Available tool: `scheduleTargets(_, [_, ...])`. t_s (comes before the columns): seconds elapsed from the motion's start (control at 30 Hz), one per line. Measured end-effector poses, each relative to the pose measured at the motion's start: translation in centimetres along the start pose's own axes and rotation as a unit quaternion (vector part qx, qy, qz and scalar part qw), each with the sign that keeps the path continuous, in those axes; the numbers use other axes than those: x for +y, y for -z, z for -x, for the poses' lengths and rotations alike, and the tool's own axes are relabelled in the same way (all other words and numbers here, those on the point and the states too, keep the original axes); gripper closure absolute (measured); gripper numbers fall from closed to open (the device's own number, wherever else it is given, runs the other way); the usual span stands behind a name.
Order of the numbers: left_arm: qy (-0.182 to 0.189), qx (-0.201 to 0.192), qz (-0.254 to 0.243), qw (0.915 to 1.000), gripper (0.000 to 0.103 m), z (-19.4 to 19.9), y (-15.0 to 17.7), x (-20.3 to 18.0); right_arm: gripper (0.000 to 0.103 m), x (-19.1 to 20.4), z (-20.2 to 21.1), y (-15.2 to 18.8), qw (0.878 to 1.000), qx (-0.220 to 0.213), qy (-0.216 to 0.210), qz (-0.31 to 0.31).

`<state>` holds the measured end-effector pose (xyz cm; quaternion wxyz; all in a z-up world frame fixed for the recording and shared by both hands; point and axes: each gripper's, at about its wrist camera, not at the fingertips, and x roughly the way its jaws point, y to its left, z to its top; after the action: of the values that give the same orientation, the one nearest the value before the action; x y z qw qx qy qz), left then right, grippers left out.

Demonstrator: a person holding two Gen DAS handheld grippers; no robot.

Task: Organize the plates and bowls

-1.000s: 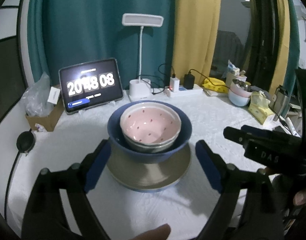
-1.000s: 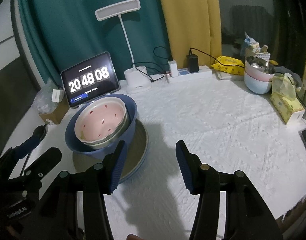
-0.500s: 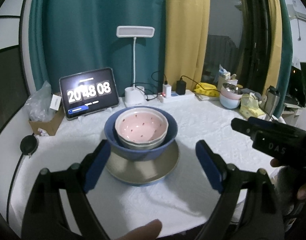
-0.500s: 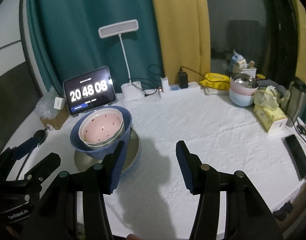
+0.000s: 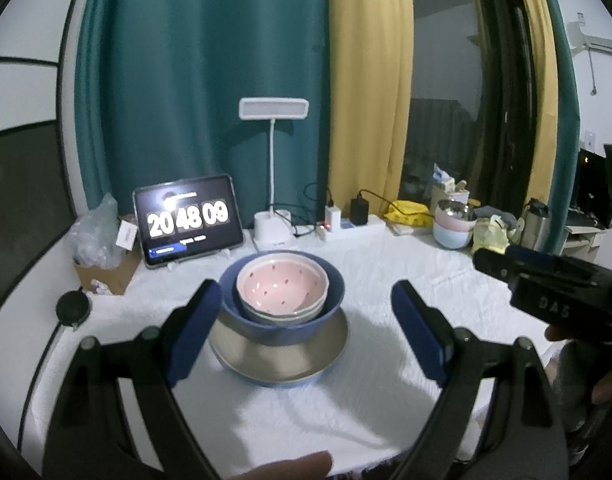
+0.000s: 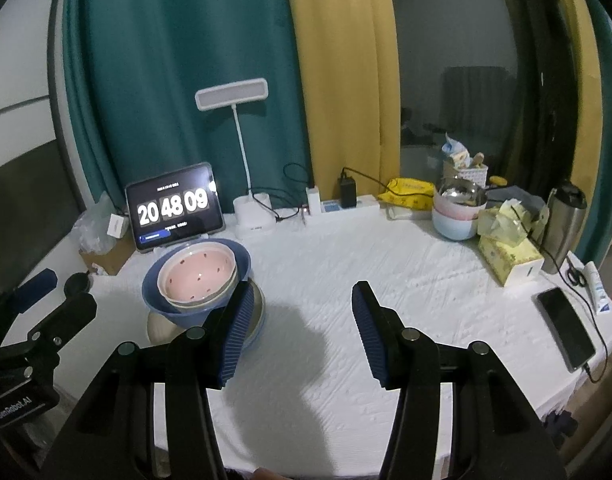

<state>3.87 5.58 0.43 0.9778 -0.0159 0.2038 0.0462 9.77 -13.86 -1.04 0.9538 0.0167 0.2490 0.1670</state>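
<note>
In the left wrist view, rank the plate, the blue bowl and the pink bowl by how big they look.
Largest to smallest:
1. plate, widest, at the bottom of the stack
2. blue bowl, sitting on it
3. pink bowl, nested inside
They sit in one stack, so nearness to the camera hardly skews the order.

Legible markings: clock digits and two gripper body labels.
The tablet (image 5: 188, 220) at left centre displays "20 48 09" in large white digits in both views. The right gripper (image 5: 541, 292) body, right edge of the left wrist view, reads "DAS". The left gripper (image 6: 34, 344) body, lower left of the right wrist view, reads "GenRobot.AI".
</note>
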Motion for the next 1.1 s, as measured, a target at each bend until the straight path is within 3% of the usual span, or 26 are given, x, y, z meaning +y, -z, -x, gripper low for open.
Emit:
scheduleTargets(0.43, [-0.025, -0.012, 0.02, 0.9994, 0.015, 2.0, -1.5, 0.8, 0.048, -0.1, 3.5, -1.2, 0.999, -0.04, 0.0, 0.001])
scheduleTargets(1.1, [-0.03, -0.038, 0.027, 0.9984, 0.015, 3.8, -3.5, 1.3, 0.047, -0.3, 5.0, -2.2, 0.998, -0.055, 0.001, -0.004])
